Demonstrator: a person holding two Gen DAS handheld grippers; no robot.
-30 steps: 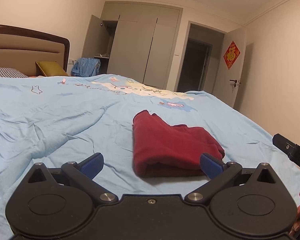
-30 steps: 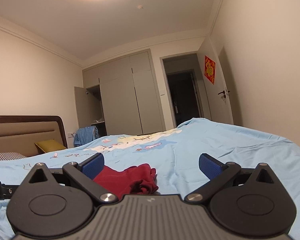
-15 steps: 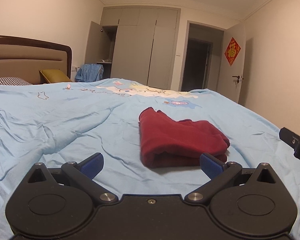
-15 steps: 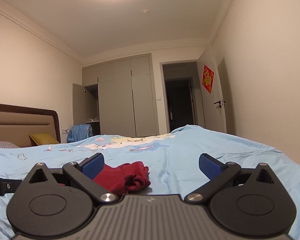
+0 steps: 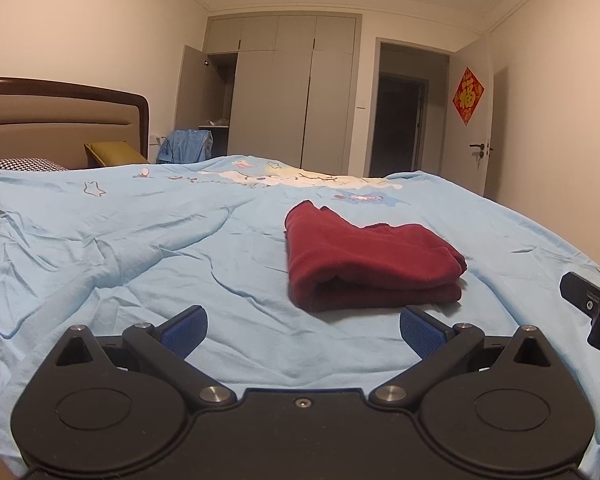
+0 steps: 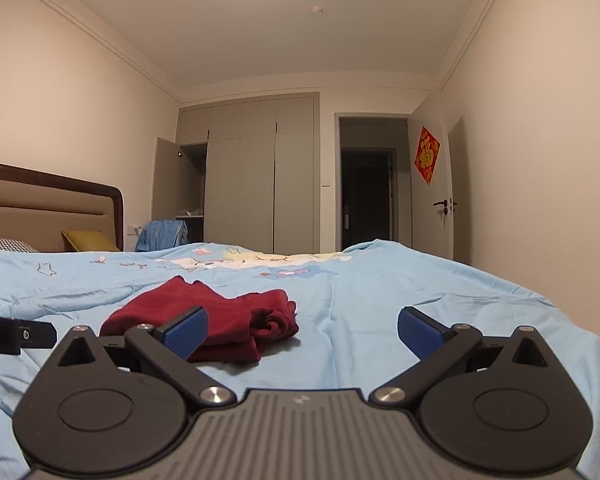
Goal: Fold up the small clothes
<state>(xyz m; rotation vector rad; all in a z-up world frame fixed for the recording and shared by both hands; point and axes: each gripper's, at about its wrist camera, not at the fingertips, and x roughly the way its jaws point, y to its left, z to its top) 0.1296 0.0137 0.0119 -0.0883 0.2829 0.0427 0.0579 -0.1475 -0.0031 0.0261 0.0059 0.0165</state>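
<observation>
The dark red garment (image 5: pixel 370 258) lay folded in a thick, layered bundle on the light blue bedspread (image 5: pixel 140 248), just ahead of the left gripper (image 5: pixel 302 330) and ahead and to the left of the right gripper (image 6: pixel 303 330), neither touching it. Both grippers had their jaws spread wide and held nothing (the blue pads showed only bedspread between them). The cloth looked soft, light and limp, likely to sag and come unfolded if lifted by one layer, so I judged the best hold to be across the whole stack at the rounded folded edge nearest the left gripper.
</observation>
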